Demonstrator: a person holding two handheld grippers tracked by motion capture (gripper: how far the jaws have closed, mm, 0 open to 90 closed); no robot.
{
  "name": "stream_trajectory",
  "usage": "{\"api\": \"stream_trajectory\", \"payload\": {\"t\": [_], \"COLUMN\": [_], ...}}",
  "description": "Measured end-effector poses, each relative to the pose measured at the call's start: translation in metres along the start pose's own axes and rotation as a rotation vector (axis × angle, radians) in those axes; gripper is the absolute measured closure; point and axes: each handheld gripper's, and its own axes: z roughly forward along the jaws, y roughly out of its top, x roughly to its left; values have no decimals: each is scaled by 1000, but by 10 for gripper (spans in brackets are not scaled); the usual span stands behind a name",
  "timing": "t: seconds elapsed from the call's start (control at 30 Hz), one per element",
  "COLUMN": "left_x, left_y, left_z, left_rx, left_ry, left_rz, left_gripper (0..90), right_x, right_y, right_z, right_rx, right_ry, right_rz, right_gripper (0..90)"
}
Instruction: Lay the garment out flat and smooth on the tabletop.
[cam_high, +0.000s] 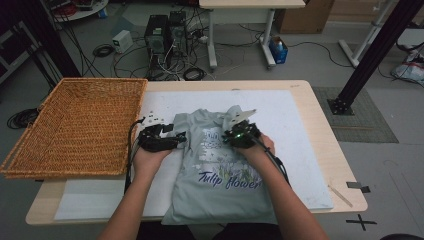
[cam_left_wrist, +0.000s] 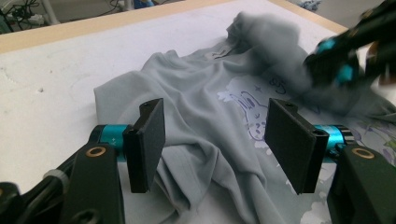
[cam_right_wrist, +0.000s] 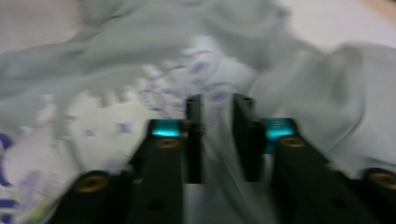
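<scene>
A grey T-shirt (cam_high: 220, 172) printed with "Tulip flower" lies front-up on the white mat (cam_high: 295, 120), its hem toward the person. My left gripper (cam_high: 176, 136) hovers at the shirt's left edge, near the sleeve. In the left gripper view its jaws (cam_left_wrist: 217, 119) stand wide open over rumpled cloth (cam_left_wrist: 201, 98) without touching it. My right gripper (cam_high: 234, 134) sits on the shirt's upper chest beside a folded-in sleeve. The right gripper view is blurred: the jaws (cam_right_wrist: 218, 100) stand a little apart with a fold of shirt (cam_right_wrist: 116, 56) between them. The right gripper (cam_left_wrist: 336, 60) also appears in the left gripper view with bunched cloth.
A large wicker basket (cam_high: 75, 125) stands at the table's left, overhanging the edge. The wooden table (cam_high: 325, 150) shows bare along its right side. Computers and cables (cam_high: 165, 40) sit on the floor beyond the far edge.
</scene>
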Motion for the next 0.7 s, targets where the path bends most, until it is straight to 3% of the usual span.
{"api": "stream_trajectory", "payload": {"t": [0.07,0.13,0.2,0.3,0.43,0.53,0.6,0.7], "left_x": [0,1,2,0,-4,-5,-4,-1], "left_y": [-2,-3,-4,-5,-6,-7,-7,-5], "left_z": [-2,-3,-4,-3,2,3,2,-3], "left_rx": [0,-1,1,2,13,17,17,1], "left_ry": [6,10,12,8,-1,1,6,16], "left_rz": [0,-6,-7,-8,3,6,5,0], "left_gripper": [384,383,383,383,383,383,383,383], "right_x": [5,-1,-12,-26,-24,-20,-15,-3], "right_y": [3,4,1,-14,-33,-43,-42,-28], "right_z": [-2,-16,-31,-41,-29,-22,-21,-27], "right_rx": [-25,-90,-121,-92,18,29,15,-50], "right_ry": [-6,-29,-61,-58,-45,-36,-35,-29], "right_rz": [-15,17,51,119,115,120,89,36], "right_gripper": [644,631,630,600,603,792,852,858]}}
